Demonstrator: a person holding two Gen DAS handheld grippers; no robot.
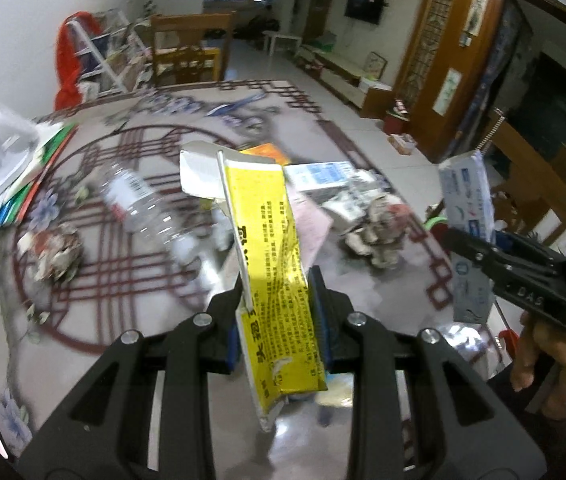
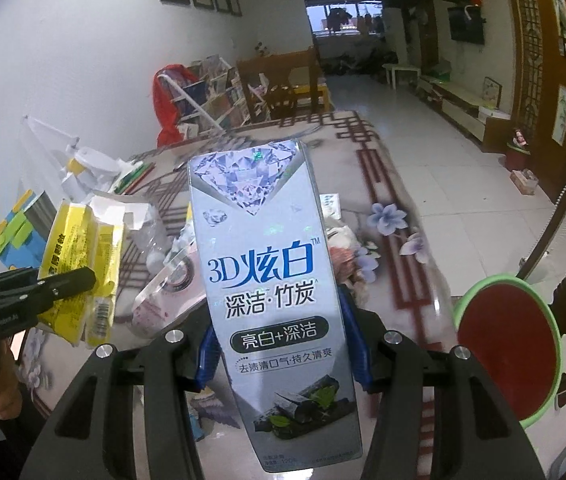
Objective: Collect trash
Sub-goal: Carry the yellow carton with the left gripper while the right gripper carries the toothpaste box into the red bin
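Far left on the patterned table [image 1: 83,320]: stacked books [image 1: 23,188], a crumpled paper wad [image 1: 57,250], then a clear plastic bottle [image 1: 143,208] lying on its side.

Centre: the left gripper [image 1: 279,300] has its fingers clamped flat on a flattened yellow carton [image 1: 271,248], whose long axis runs up and away from the jaws, clear of the table.

Further right, loose papers and a second crumpled wad [image 1: 383,232] remain on the table.

Right: the right gripper [image 2: 279,344] holds a silver toothpaste box [image 2: 267,272] across its width, long axis upright, pads pressing both long sides.

Near right, at the table's edge: a green-rimmed red bin [image 2: 507,348], its mouth unobstructed.

Judgement: both loads are airborne; the bin lies right of the right gripper, which is nearer. The left must cross behind or after it; open room looks adequate.
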